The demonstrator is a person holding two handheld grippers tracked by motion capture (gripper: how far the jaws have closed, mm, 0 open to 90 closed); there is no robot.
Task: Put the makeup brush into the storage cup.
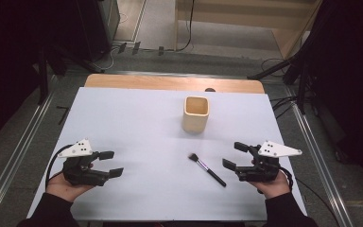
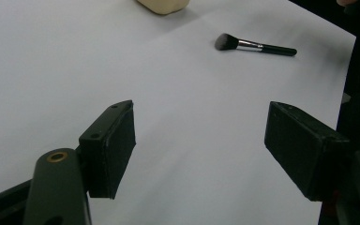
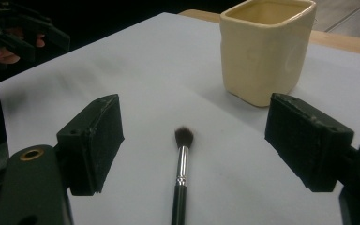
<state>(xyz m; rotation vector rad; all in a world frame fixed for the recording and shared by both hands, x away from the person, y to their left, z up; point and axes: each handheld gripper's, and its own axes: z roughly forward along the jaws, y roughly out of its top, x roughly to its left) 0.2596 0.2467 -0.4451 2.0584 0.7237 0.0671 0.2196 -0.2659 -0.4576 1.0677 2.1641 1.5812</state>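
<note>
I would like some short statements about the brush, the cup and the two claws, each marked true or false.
1. The makeup brush lies flat on the white table cover. True.
2. The brush stands inside the cream cup. False: it lies on the cover, apart from the cup and nearer the person.
3. The right claw is open and holds nothing. True.
4. The left claw is shut on the brush. False: its jaws are apart and hold nothing; the brush lies closer to the right claw.
5. The cup lies tipped on its side. False: it stands upright, opening upward.
</note>
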